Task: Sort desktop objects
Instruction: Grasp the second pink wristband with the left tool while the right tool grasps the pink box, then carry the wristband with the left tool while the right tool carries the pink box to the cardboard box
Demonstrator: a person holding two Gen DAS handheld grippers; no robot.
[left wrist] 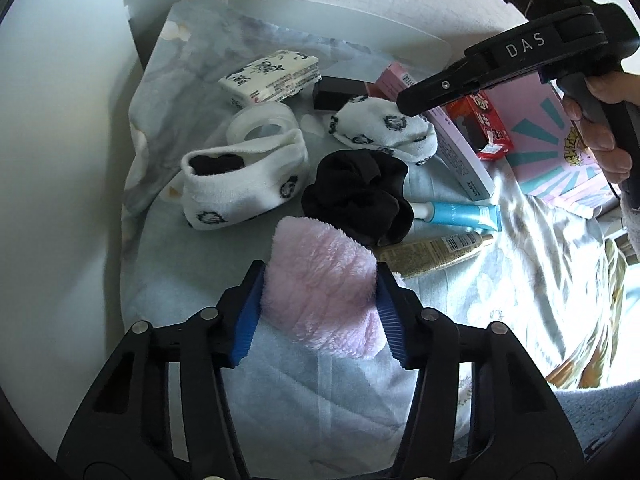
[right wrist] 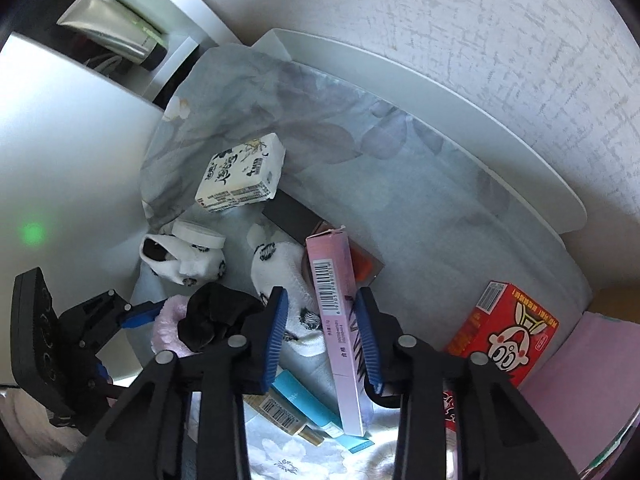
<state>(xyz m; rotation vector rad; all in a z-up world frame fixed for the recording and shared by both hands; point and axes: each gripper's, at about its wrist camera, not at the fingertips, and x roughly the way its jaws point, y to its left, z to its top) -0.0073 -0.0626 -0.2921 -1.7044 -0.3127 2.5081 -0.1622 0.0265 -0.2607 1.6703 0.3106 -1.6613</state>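
My left gripper (left wrist: 320, 284) is shut on a fluffy pink cloth (left wrist: 320, 280) low over the blue sheet; it also shows in the right wrist view (right wrist: 166, 328). Beyond it lie a black scrunchie (left wrist: 356, 196), two white patterned socks (left wrist: 240, 188) (left wrist: 384, 128), a tape roll (left wrist: 260, 124) and a tissue pack (left wrist: 272, 76). My right gripper (right wrist: 322, 332) is open, its blue pads on either side of a long pink box (right wrist: 336, 312) without clearly touching it. In the left wrist view the right gripper (left wrist: 404, 102) hovers over the far sock.
A red snack box (right wrist: 508, 332), a blue tube (left wrist: 460, 214), a beige tube (left wrist: 432, 254), a dark box (left wrist: 336, 92) and a pink book (left wrist: 552, 140) lie on the sheet. A white curved rim (right wrist: 440, 96) and the wall are behind.
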